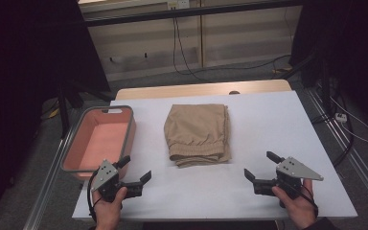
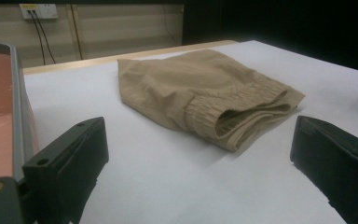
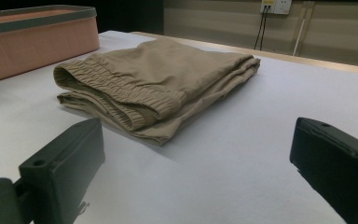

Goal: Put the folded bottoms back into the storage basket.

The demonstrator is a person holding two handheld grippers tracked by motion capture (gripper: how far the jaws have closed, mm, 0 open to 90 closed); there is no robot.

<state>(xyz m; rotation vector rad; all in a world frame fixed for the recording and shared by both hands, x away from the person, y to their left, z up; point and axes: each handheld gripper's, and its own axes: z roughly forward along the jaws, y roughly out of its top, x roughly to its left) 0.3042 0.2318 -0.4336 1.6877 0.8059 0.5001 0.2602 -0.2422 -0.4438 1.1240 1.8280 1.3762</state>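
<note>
Black jaws stand spread wide at the near edge of the table: the left gripper [image 1: 135, 171], held low beside the near right corner of the pink bin [image 1: 129, 125], pinches nothing, and the right gripper [image 1: 262, 166], near the front right of the white tabletop [image 1: 268, 120], is equally agape and empty. Both point inward toward the folded tan shorts [image 1: 199, 132], which lie at the middle of the table, well apart from either gripper, with the elastic waistband [image 2: 235, 103] facing the person and the fold toward the far edge. The bin sits just left of the shorts, not touching them, and looks empty.

The likely job is moving the shorts into the bin, and the stack is the weak point. From the right gripper view the garment [image 3: 158, 79] shows several loose layers at the waistband end; a jaw that closes on the top layer alone would probably peel the fold open and drag the rest across the table. A grip from 1 side only could let the far half droop and catch on the grey rim [image 1: 130, 120] of the bin. If the 2 grippers lift unevenly, the bundle may twist and slump half over the wall. The left gripper also starts very close to the bin, so a careless swing could knock it off the table's left edge.
</note>
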